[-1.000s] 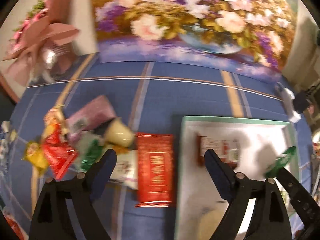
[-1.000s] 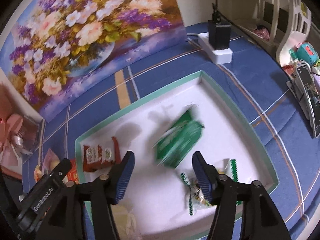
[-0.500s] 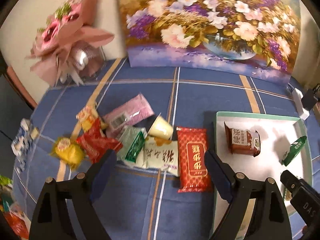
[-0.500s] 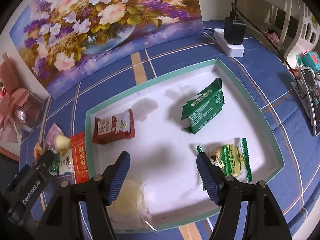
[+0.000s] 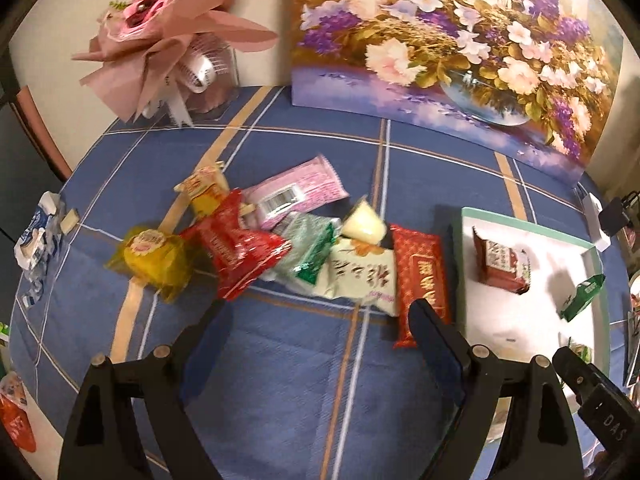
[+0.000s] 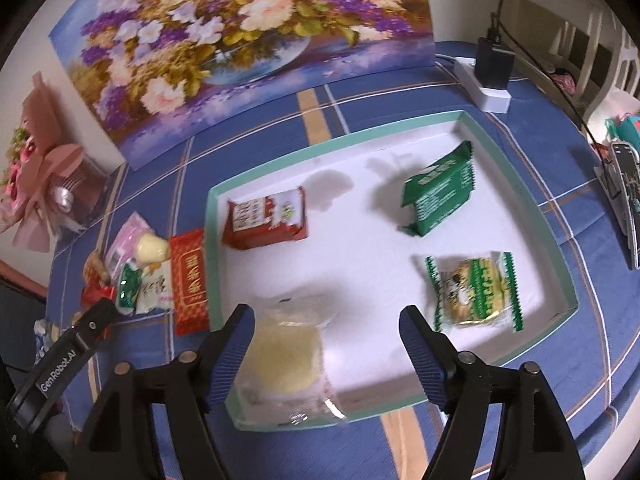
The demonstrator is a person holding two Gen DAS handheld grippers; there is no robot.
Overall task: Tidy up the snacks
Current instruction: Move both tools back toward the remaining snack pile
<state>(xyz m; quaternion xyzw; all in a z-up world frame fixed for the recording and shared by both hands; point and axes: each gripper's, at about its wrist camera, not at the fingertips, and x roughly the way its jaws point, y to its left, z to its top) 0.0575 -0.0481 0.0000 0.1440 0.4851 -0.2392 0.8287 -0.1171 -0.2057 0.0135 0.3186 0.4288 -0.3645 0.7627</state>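
A white tray with a green rim (image 6: 556, 240) lies on the blue cloth. In it lie a red-brown packet (image 6: 266, 218), a green packet (image 6: 438, 190), a green-edged cake pack (image 6: 474, 290) and a clear pale pack (image 6: 284, 360). Left of the tray (image 5: 464, 248) is a heap of snacks: a red bar (image 5: 422, 276), a white pack (image 5: 360, 276), a green-white pack (image 5: 306, 250), a red bag (image 5: 236, 248), a yellow pack (image 5: 154, 256) and a pink pack (image 5: 292, 194). My left gripper (image 5: 318, 320) is open above the cloth before the heap. My right gripper (image 6: 326, 328) is open over the tray's near edge.
A flower painting (image 5: 452, 52) stands at the back. A pink bouquet (image 5: 168, 36) stands at the back left. A white power strip with a black plug (image 6: 490, 80) lies behind the tray. Blue-white wrappers (image 5: 38, 232) lie at the table's left edge.
The green packet left my right gripper and now lies in the tray. Both grippers have drawn back and up. The left view has swung left over the snack heap.
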